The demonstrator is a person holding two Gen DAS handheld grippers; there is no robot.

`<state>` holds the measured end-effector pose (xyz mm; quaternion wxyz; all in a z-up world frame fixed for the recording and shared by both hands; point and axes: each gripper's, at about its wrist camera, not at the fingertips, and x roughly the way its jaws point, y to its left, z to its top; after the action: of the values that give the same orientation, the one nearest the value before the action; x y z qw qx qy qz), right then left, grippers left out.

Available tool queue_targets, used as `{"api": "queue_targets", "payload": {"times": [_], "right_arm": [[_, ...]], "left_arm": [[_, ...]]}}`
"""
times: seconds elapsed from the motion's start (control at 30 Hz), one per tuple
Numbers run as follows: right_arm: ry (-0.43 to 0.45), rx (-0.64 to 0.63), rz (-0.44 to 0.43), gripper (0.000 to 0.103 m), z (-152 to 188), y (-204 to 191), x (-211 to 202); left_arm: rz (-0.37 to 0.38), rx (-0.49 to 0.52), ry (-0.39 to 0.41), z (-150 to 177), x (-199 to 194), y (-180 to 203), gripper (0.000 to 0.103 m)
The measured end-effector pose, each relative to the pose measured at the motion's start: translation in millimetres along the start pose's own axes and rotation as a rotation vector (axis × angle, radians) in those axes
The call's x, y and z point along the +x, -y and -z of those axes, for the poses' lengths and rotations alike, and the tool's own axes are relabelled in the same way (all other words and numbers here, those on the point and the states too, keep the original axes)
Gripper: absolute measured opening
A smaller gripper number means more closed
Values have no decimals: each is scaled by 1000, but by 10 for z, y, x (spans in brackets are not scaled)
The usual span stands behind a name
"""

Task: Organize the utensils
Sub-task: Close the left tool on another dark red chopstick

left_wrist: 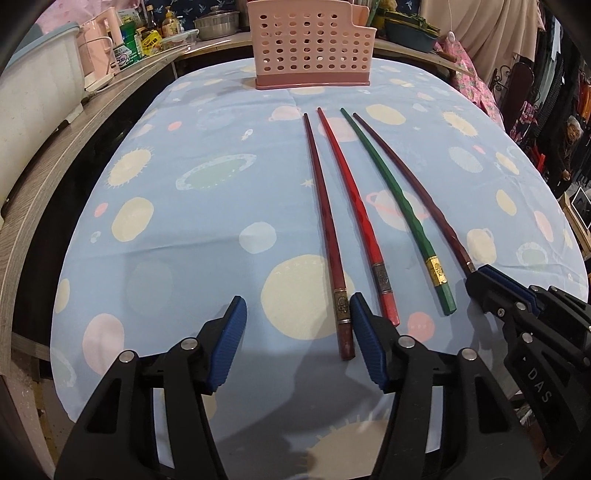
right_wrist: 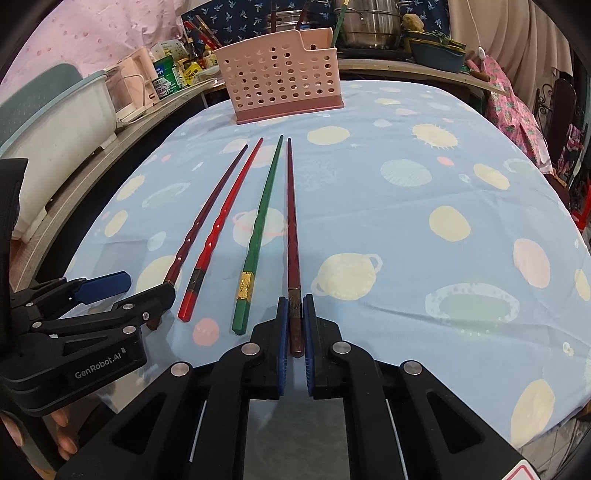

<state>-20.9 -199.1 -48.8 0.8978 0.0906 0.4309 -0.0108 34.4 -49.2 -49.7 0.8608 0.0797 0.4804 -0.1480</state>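
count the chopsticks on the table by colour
dark red chopsticks: 2
red chopstick: 1
green chopstick: 1
total: 4

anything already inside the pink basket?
Right wrist view: a green stick and dark sticks rise above the rim of the pink basket, likely utensils in it. The holes show little; its floor and lower contents are hidden.

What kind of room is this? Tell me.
Probably a home kitchen or dining corner: steel pots and bottles crowd the counter behind a cloth-covered table, which holds a pink utensil basket and four chopsticks.
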Motion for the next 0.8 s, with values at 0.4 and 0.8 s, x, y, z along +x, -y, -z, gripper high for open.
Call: {"api": "queue_targets", "payload": {"times": [0.4,0.8], "right_arm": [[-1,1,-2,7,18,14,-20],[-15,21,-9,7,3,51,-38]], "left_arm": [[20,0,0,-13,-19,-22,7],[42,-16,-18,-40,-11,-56,7]]}}
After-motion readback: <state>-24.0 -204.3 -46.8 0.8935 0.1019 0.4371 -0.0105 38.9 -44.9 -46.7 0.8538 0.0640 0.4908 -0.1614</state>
